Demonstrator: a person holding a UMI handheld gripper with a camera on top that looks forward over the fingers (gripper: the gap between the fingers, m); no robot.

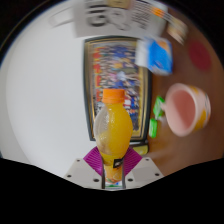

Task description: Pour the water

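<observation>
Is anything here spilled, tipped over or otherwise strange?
Nothing stands out. The orange bottle stands upright with its cap on, held between the gripper's fingers. The pink cup beyond it is upright, and no liquid shows on the table.

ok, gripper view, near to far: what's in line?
Fingers, closed on the orange bottle → bottle's orange cap → colourful printed sheet behind it → blue packet at its far corner. Pink cup sits off to the side.

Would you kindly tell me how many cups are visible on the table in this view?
1. A pink plastic cup stands on the table beyond the gripper, to the right of the orange-capped bottle of orange liquid held between its fingers. Others may be hidden behind the bottle.
</observation>
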